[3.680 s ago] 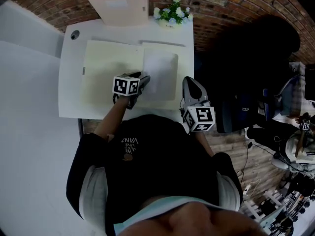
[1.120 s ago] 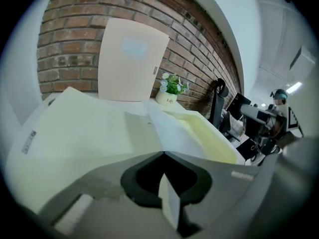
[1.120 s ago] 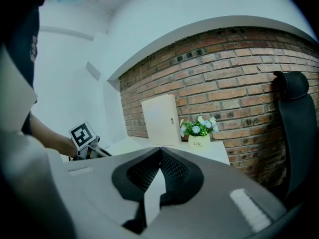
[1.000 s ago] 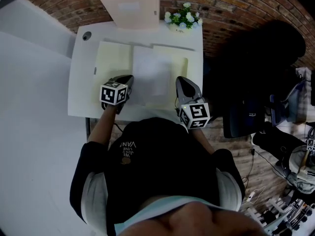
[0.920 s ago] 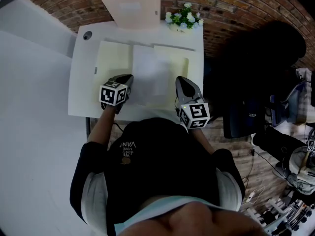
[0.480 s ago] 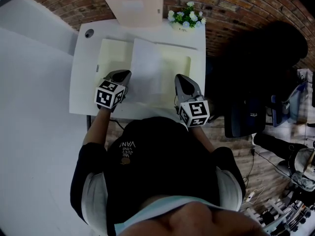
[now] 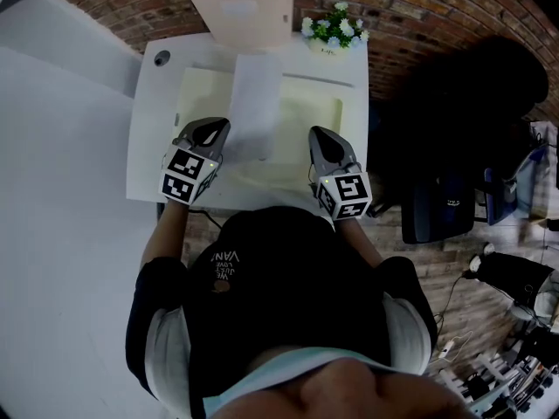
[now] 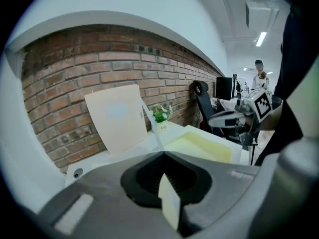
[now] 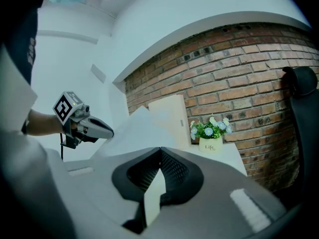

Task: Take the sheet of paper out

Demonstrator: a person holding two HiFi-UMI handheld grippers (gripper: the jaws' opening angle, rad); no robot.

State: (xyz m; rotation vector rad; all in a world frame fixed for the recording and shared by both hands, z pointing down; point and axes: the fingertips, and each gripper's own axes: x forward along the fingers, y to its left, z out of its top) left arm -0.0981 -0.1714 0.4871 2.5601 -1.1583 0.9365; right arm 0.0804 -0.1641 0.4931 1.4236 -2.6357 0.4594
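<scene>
The left gripper (image 7: 214, 129) is seen with its jaws pressed together on the near edge of the sheet of paper (image 7: 255, 103); a pale strip of it is pinched between the pads. From those fingertips the sheet is carried up and away at a tilt, raised above the pale yellow folder (image 7: 310, 116). The folder is spread open on the white table (image 7: 148, 160), below and to the right of the left fingers. The right gripper (image 7: 319, 140) is likewise closed, with a thin pale edge clamped between its jaws. It is set at the folder's near right corner, so the clamped edge is read as the folder's. The sheet is found between the two grippers, held at the left fingertips and apart from the right ones. Beyond both sets of fingertips a pale board (image 7: 240, 7) is leaned against the brick wall (image 7: 419, 7). A small pot of flowers (image 7: 334, 29) is stood beyond the right fingers, at the table's far corner.
</scene>
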